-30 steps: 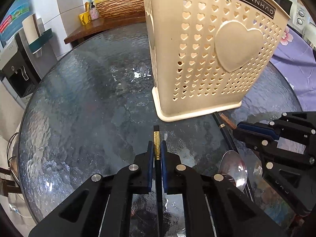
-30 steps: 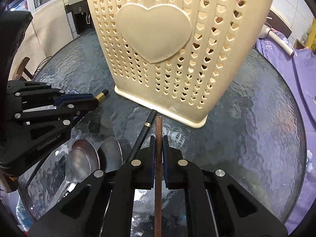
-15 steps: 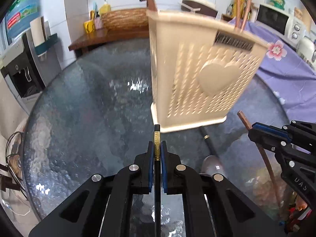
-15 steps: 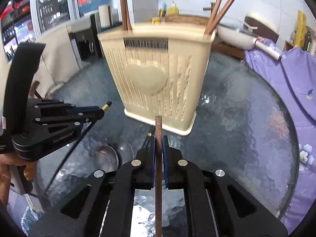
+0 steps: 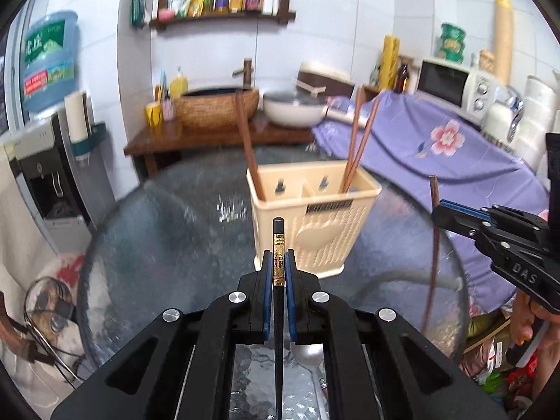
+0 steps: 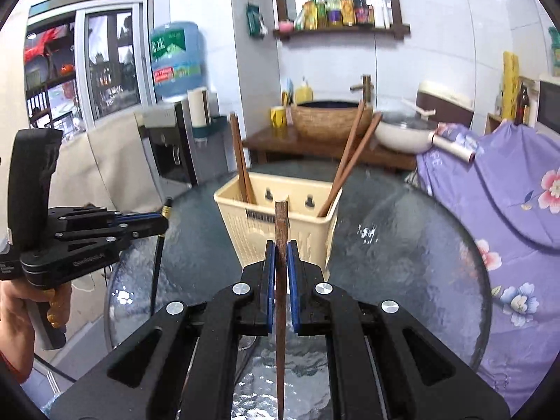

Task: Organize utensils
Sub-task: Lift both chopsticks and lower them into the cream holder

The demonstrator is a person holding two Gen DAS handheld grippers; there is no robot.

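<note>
A: Table (image 5: 147,245)?
B: Glass, textured, pebbly, glossy with glare spots.
A: Caddy (image 5: 315,210)?
B: Cream plastic, matt, pierced with heart holes, raised smooth heart on front.
A: Left gripper (image 5: 279,266)?
B: Black matt plastic, blue pads, shiny metal screw heads. Right gripper (image 6: 281,262), same build.
A: Sticks?
B: Black chopstick (image 5: 278,301) looks lacquered, smooth, with a gold patterned metallic-looking band near the tip. Brown chopstick (image 6: 281,280) is wood, dull, grainy. Those in the caddy (image 5: 357,147), reddish wood, smoother.
A: Spoon (image 5: 308,353)?
B: Polished metal, mirror-like.
A: Cloth (image 6: 507,210)?
B: Purple fabric, floral print, matt, wrinkled.
</note>
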